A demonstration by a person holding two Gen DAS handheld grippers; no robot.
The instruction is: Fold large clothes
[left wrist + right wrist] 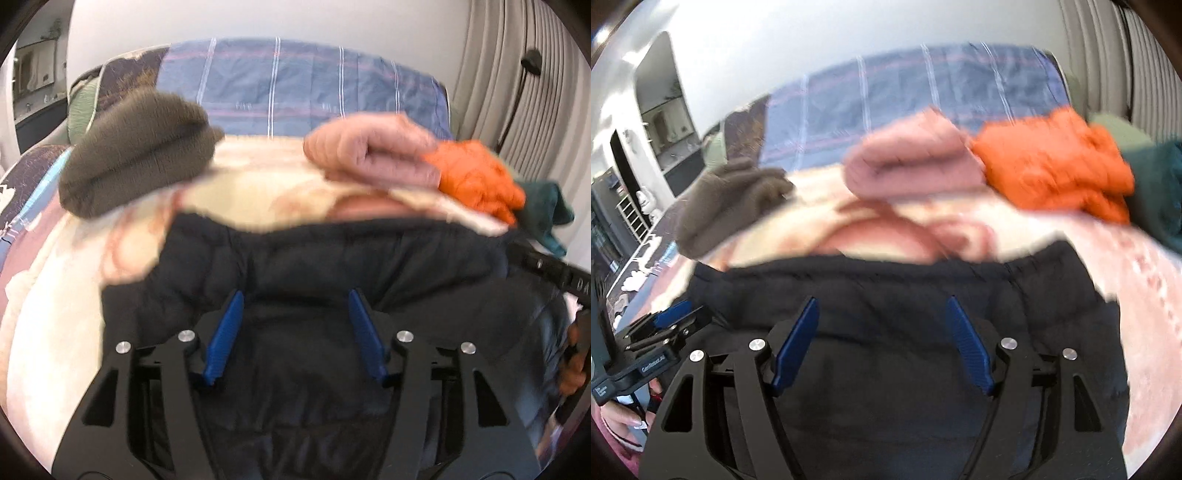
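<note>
Black jacket (886,369) cut off below, folded clothes behind motion-blurred

I am looking at a dark navy puffer jacket (332,258) that is lying spread across the bed, its quilted shell bunching into soft ridges; both views are blurring it. Its far edge is running just beside a cream and pink blanket. Past that, further clothes are sitting in a row: a brown knit (136,151) rolled into a thick bundle at the left, a pink piece (373,151) folded into a neat wad, an orange puffer garment (476,177) crumpled and touching the pink one, and a teal item (546,214) lying loose at the right end.
</note>
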